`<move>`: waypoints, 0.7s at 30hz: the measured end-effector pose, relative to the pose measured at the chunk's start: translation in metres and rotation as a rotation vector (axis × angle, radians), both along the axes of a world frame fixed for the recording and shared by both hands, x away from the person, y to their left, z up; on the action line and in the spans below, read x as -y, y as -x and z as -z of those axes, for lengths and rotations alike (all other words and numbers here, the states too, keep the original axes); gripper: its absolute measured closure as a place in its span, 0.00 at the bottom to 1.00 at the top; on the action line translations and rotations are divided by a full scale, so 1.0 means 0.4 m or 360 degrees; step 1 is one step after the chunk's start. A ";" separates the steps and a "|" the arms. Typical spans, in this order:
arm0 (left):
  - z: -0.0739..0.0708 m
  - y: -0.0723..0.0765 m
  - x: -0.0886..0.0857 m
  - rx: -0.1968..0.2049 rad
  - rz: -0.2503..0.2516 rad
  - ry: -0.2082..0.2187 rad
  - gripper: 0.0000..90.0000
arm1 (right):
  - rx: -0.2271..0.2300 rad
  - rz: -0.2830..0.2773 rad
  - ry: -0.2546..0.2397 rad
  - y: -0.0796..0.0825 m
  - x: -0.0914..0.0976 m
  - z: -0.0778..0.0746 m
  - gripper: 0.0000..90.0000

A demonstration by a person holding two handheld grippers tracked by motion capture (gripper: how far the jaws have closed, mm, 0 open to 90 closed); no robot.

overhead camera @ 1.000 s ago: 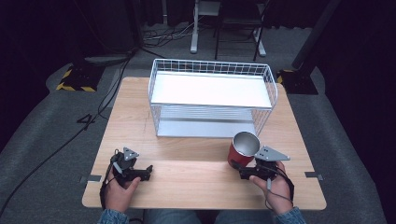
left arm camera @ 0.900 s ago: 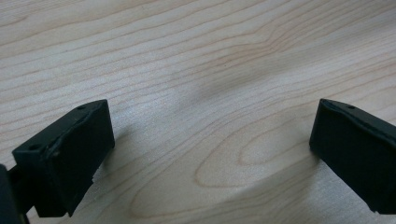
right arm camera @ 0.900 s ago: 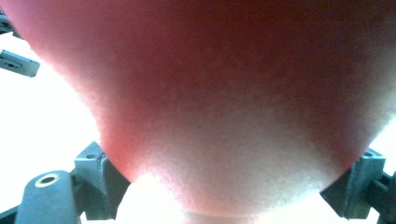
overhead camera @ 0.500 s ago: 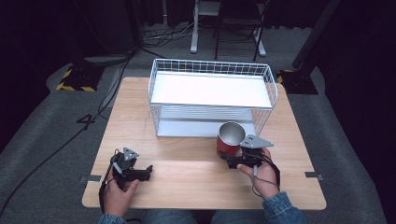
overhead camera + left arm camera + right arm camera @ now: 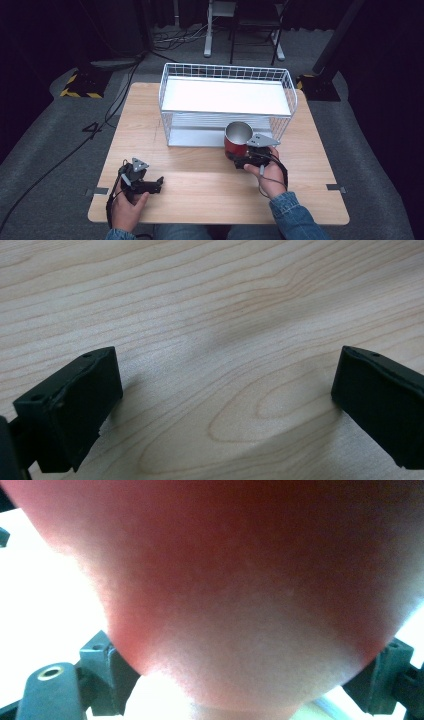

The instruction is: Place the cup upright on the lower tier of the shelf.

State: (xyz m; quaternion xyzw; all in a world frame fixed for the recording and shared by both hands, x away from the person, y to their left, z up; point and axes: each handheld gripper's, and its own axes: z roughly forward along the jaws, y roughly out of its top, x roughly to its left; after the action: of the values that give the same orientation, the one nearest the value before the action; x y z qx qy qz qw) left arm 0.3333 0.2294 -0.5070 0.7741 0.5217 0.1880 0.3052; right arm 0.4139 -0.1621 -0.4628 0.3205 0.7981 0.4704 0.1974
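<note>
Red cup [image 5: 237,139] – clamped in right gripper [image 5: 248,161] fingers | wire basket [image 5: 227,75] just behind | left gripper [image 5: 159,183] fingers wide

It looked like a lab: a plain wooden table [image 5: 200,180] stood on grey carpet [image 5: 45,150], with black cables [image 5: 115,100] on the floor, hazard-striped tape [image 5: 80,92] and dark surroundings.

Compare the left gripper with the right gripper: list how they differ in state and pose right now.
The left gripper is open, its jaws spread with nothing between them; the right gripper is shut on the red cup. The left gripper rests low on the wooden table near the front edge; the right gripper sits farther in, by the front of the wire basket. Both are black, hand-held, and carry a grey three-cornered plate on top.
</note>
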 end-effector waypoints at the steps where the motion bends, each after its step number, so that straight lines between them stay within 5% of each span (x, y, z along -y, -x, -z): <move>1: 0.000 0.000 0.000 -0.0001 -0.0001 0.0002 0.00 | 0.0006 0.0004 0.0000 -0.010 -0.007 0.000 0.18; 21: 0.000 -0.003 0.002 -0.0004 -0.0008 0.0001 0.00 | 0.0073 0.0136 -0.0050 -0.127 -0.103 0.007 0.18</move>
State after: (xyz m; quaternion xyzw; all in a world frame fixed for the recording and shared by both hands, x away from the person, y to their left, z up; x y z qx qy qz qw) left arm 0.3343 0.2288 -0.5069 0.7729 0.5243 0.1875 0.3043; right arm 0.4646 -0.1208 -0.4655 0.3464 0.7715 0.4814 0.2306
